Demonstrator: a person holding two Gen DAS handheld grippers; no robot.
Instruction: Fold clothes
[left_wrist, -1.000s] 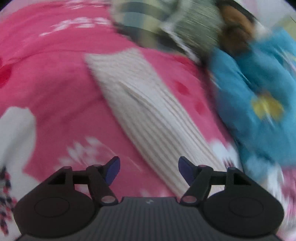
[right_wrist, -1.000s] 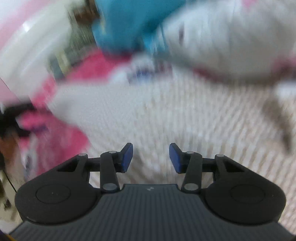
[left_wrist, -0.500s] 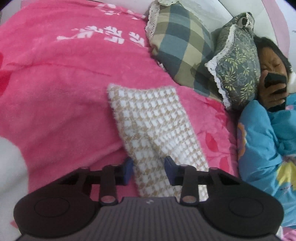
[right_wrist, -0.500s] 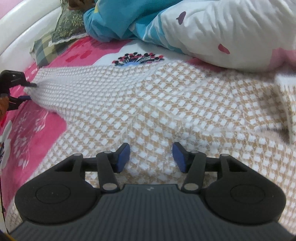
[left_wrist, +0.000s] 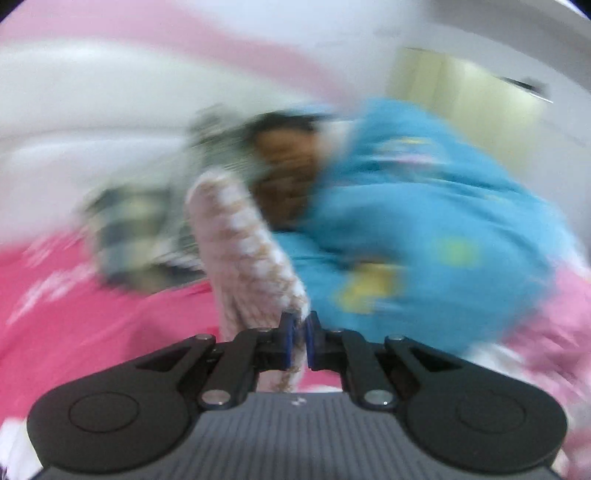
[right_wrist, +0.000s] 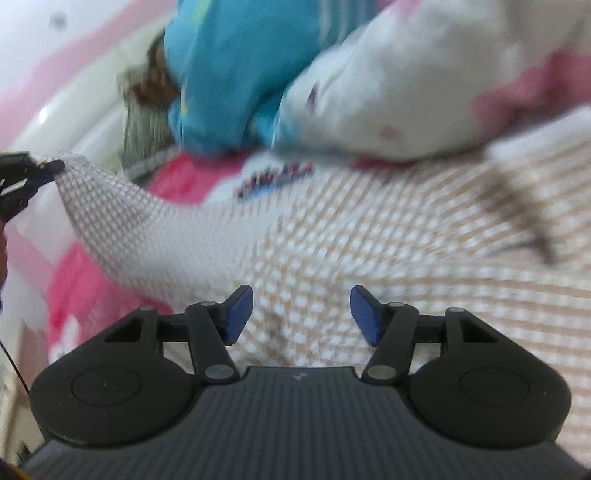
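Sleeve-fold step judged in hand: left gripper (left_wrist: 298, 339), jaws clenched on the checked sweater's (right_wrist: 369, 251) sleeve (left_wrist: 243, 254), holds it raised off the pink bed (left_wrist: 92, 314); right gripper (right_wrist: 301, 314), jaws released, hovers over the body; next, carry the sleeve across.

The sweater (right_wrist: 369, 251) lies on the blanket (right_wrist: 74, 280), before the pillow (right_wrist: 388, 92).

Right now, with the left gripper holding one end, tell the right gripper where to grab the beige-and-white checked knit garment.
Grip the near edge of the beige-and-white checked knit garment, just ahead of the open right gripper, coming straight down. It lies flat there, while the left gripper pinches the sleeve end, lifted off the pink blanket.
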